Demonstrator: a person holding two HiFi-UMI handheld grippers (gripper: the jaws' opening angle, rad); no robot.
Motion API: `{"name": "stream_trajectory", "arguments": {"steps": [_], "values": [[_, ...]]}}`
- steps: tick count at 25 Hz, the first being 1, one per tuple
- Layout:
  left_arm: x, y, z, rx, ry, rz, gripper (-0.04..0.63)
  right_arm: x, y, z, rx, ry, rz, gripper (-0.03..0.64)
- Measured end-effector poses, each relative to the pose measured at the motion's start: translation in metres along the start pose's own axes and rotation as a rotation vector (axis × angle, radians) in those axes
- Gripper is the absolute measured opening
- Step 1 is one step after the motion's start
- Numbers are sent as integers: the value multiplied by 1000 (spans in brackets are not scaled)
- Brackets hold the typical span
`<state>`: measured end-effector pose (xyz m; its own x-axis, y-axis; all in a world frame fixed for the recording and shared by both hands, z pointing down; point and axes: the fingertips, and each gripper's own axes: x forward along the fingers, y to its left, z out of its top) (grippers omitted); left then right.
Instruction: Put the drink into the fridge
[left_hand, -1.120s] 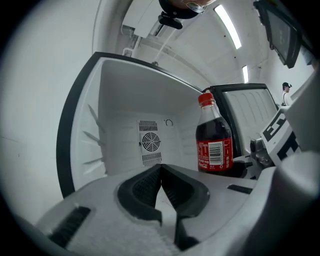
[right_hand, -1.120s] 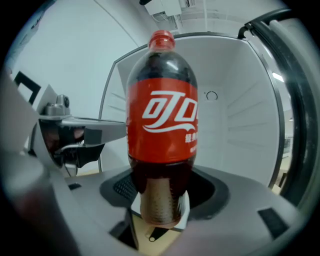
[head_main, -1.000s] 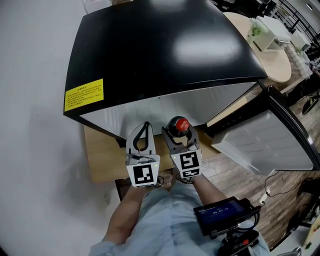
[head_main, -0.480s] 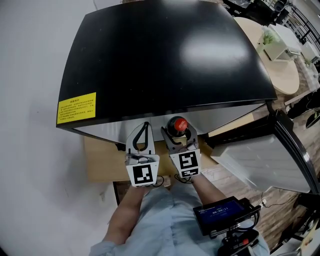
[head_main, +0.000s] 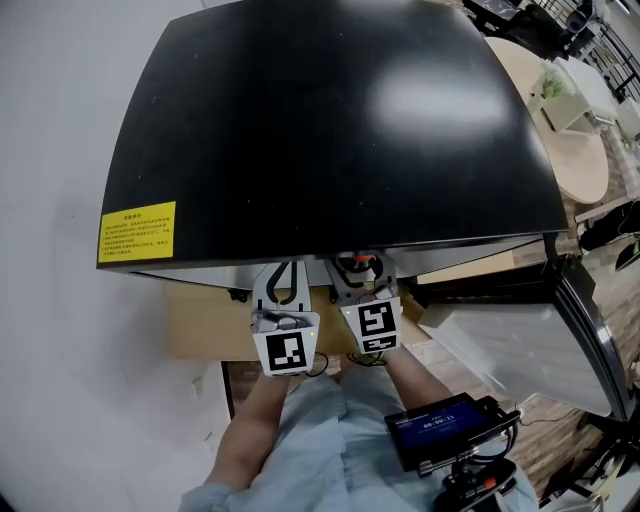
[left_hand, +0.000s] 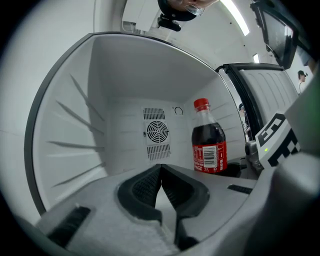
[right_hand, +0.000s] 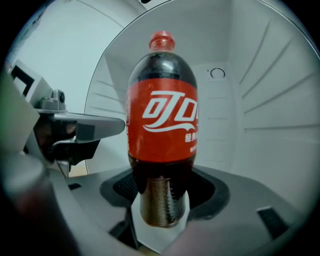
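Head view: the fridge (head_main: 320, 120) top hides most of the bottle (head_main: 357, 263) at lower centre.

Left gripper view: the bottle stands upright, cap up, right of centre. The left gripper (left_hand: 160, 171) has its jaws closed, empty.

Right gripper view: the right gripper (right_hand: 160, 192) has its jaws clamped on the bottle's lower body, hiding its base.

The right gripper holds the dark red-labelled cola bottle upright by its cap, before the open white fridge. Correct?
Not by the cap: the right gripper view shows the right gripper clamping the dark plastic cola bottle with red label at its base. The rest holds.
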<state>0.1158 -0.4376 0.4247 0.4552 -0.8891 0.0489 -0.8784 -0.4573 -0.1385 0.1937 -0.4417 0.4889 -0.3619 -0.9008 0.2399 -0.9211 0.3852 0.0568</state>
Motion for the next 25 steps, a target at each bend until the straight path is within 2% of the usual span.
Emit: {"name": "stream_trajectory", "arguments": {"steps": [9, 25], "values": [[5, 3, -6, 5, 24, 33, 9, 18, -8, -8, -6, 7, 25, 267], [11, 11, -17, -6, 48, 66, 9, 41, -29, -20, 20, 13, 7, 267]]}}
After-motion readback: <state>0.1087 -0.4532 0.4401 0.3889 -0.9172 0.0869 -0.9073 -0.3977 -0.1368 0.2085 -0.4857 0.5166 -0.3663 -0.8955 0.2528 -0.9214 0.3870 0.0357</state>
